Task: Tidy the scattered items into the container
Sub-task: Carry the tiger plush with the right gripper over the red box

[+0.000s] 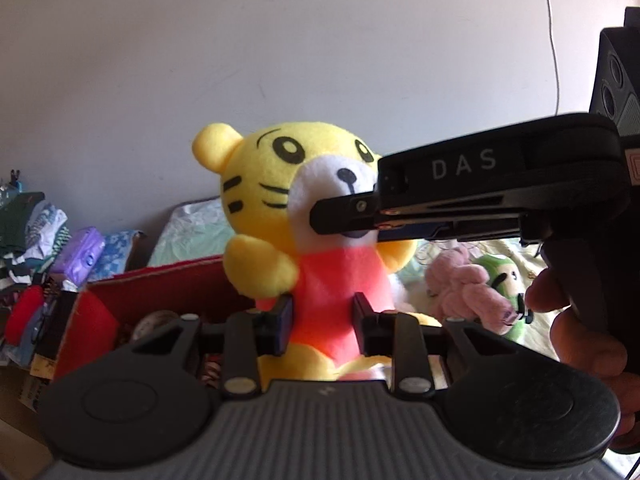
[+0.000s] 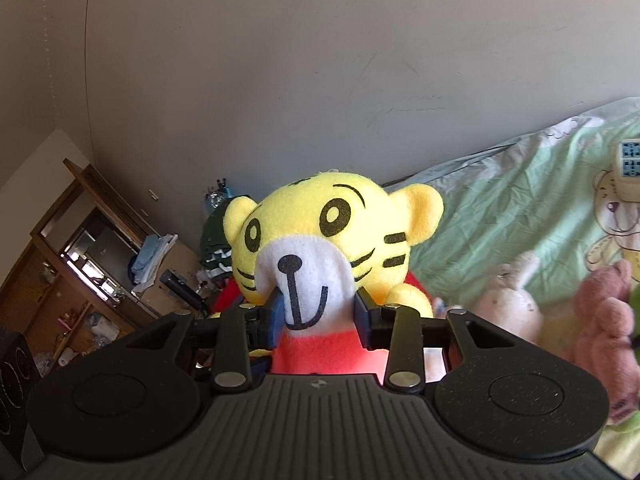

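Tiger [image 1: 320, 216], a yellow plush in a red shirt, stands upright between both tools, held up in front of a pale wall. Far left in the left wrist view lies a heap of clothes [image 1: 36, 220], then a purple pack [image 1: 82, 254]; any print on it is too blurred to read. Next comes the box [image 1: 168, 280], red cardboard and open on top, just left of and behind the tiger, with a round thing and some patterned bits inside that I cannot make out. The left gripper [image 1: 322, 316] pinches the tiger's red belly, its pads pressed into both sides. The right gripper [image 2: 318, 314] reaches in level from the right and nips the white muzzle at the mouth; its side reads "DAS" in white letters. A hand [image 1: 576, 320] wraps its black grip at the right edge, fingers curled. Beyond the tiger, on the right, a pink plush [image 1: 464, 288] and a green plush [image 1: 506, 280] lie touching on the sheet [image 2: 520, 200], pale green with a cartoon bear print. A white plush [image 2: 512, 304] lies left of the pink one in the right wrist view.
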Demonstrator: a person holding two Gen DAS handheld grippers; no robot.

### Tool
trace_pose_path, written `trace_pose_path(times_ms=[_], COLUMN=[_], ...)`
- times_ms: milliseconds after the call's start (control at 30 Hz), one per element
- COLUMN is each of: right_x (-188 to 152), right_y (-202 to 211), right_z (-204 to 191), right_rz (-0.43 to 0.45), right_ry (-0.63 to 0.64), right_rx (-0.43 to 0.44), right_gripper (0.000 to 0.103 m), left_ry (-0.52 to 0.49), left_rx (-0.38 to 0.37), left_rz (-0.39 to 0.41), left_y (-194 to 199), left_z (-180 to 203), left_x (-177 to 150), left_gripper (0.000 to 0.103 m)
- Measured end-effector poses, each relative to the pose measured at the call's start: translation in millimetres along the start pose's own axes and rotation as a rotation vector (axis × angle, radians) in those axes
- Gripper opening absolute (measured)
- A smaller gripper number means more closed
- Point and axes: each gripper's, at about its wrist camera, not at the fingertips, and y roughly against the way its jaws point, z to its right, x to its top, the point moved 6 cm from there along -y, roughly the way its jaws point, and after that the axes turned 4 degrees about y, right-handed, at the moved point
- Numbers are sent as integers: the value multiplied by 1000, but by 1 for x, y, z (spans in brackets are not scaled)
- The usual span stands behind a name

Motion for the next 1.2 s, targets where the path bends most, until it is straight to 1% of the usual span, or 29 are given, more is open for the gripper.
trace_pose_path(times_ms=[67,200,367,567,667,733,767,867,1067,1133,1200], right_x=[1,-10,-38,-66,-79,-87,-91,-94,-95,-97,-97], right_y=[-25,-80,-144,-188,-202,-209,-211,-210,-202,-202,-214], right_z=[-16,-40,-65,-73,-72,-73,-73,-73,-68,-63,-60], right_rz=[2,-6,-42,-101,-133,-159,-171,-166,-202,-224,-262], right_ry=[-8,-63,-109,-189,-218,-220,-219,-219,-216,-262,-299], right_rx=[13,35,27,15,4,-12,-20,-31,-53,-28,15], right_gripper=[39,40,40,40,41,42,44,45,45,45,45], left_ry=[0,4,1,-8,-20,-28,-28,-29,-39,-42,-45], left_rx=[21,55,86,80,83,81,69,54,12,-2,-20], left_rz=[9,-8,-85,-157,-195,-217,-228,-226,-214,-213,-209], left_y=[0,-10,-25,-36,-42,-50,-53,-57,-49,-49,-48], left_z=[-28,-89,-160,-211,-222,-227,-228,-229,-217,-216,-213], left_x=[3,0,-19,-43,-57,-65,-68,-72,-76,-77,-77], left_gripper=[29,29,29,29,29,17,12,13,13,13,14])
